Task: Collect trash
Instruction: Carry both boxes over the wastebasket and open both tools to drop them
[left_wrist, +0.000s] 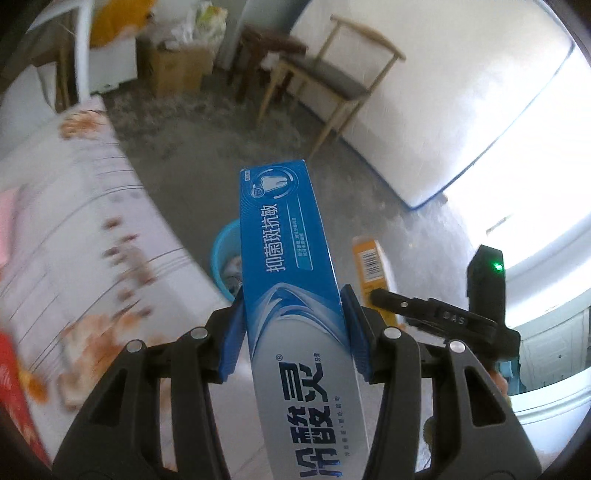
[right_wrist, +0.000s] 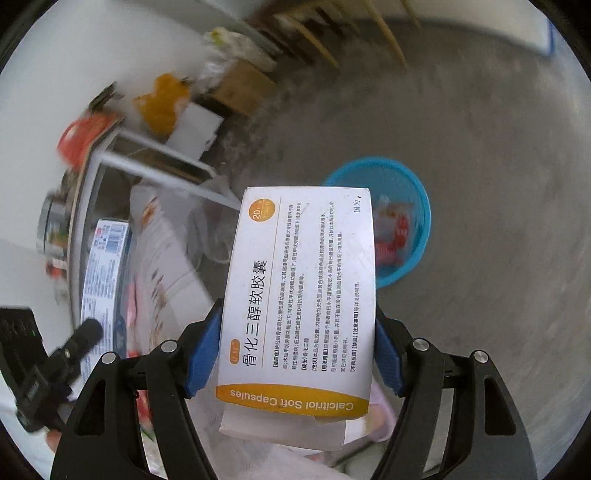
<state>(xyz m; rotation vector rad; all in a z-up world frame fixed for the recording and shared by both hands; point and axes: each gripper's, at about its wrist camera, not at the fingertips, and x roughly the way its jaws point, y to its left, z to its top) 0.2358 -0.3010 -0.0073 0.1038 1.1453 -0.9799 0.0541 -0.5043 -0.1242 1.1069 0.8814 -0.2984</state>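
My left gripper (left_wrist: 293, 295) is shut on a blue and silver toothpaste box (left_wrist: 280, 229), which sticks out forward between the blue pads. My right gripper (right_wrist: 299, 314) is shut on a white and orange medicine box (right_wrist: 299, 258) marked Calcitriol Soft Capsules. A round blue bin (right_wrist: 402, 221) stands on the grey floor just beyond that box, with red and white trash inside. In the left wrist view the bin (left_wrist: 225, 258) is half hidden behind the toothpaste box. To the right there, the medicine box (left_wrist: 371, 266) shows between the other gripper's black fingers (left_wrist: 406, 306).
A table with a floral cloth (left_wrist: 92, 221) runs along the left, its edge close to the bin. A wooden chair (left_wrist: 332, 81), a dark stool (left_wrist: 266, 48) and a cardboard box (left_wrist: 181, 70) stand at the back. A white slab (left_wrist: 424, 110) leans at the right.
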